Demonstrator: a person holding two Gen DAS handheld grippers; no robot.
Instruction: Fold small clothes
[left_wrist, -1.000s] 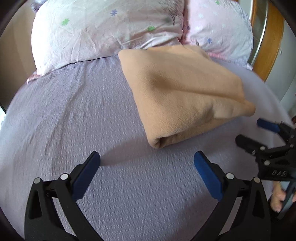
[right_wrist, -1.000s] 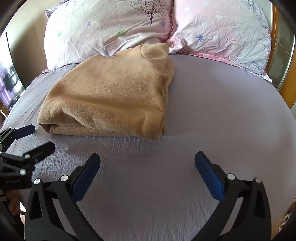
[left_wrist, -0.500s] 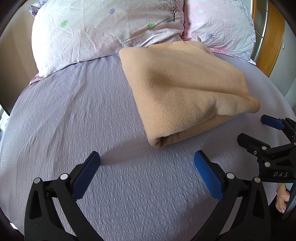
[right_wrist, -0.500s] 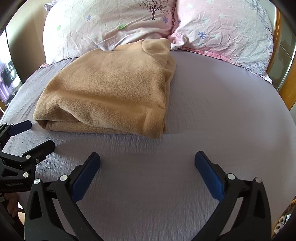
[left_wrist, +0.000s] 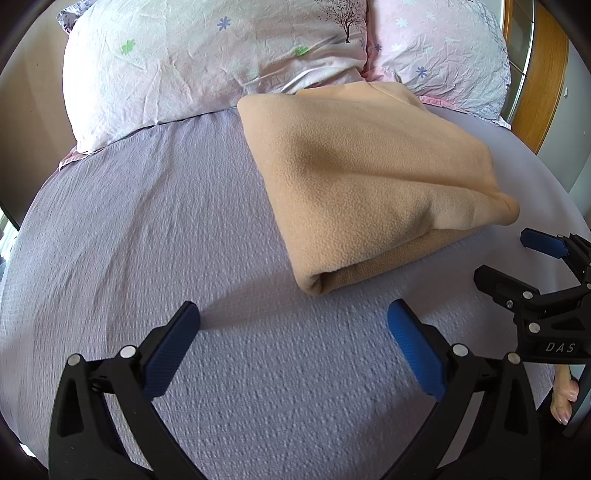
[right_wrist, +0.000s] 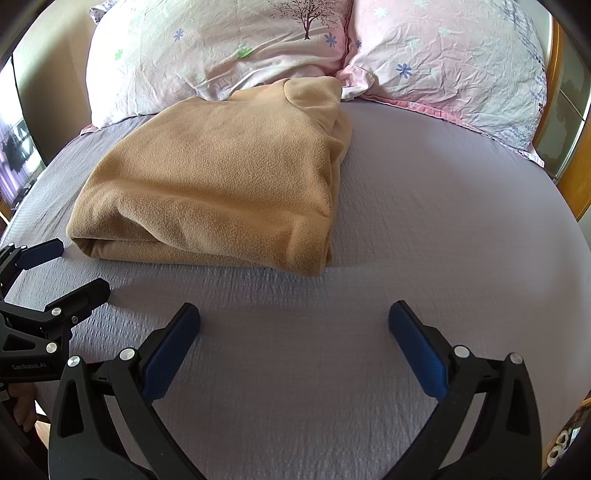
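Blue ribbed pads line the black plastic fingers of both tools, and each pair is spread wide with nothing between. The left gripper (left_wrist: 293, 325) hovers over the lilac textured bedsheet (left_wrist: 147, 221), just short of the near corner of the tan fleece garment (left_wrist: 362, 177). The right gripper (right_wrist: 293, 325) hangs over bare sheet, in front of that garment's other near corner.

The fleece lies folded into a thick, rounded bundle in the middle of the bed, its far end touching the two pink floral pillows (right_wrist: 258, 44).

It looks soft, light and limp, with a napped surface the ribbed pads should bite well. Being several layers deep, it will likely sag and slide apart if lifted by one layer only. The safest hold seems to be the two near corners along the rolled front fold, each pinched through the whole stack, should another fold be wanted.
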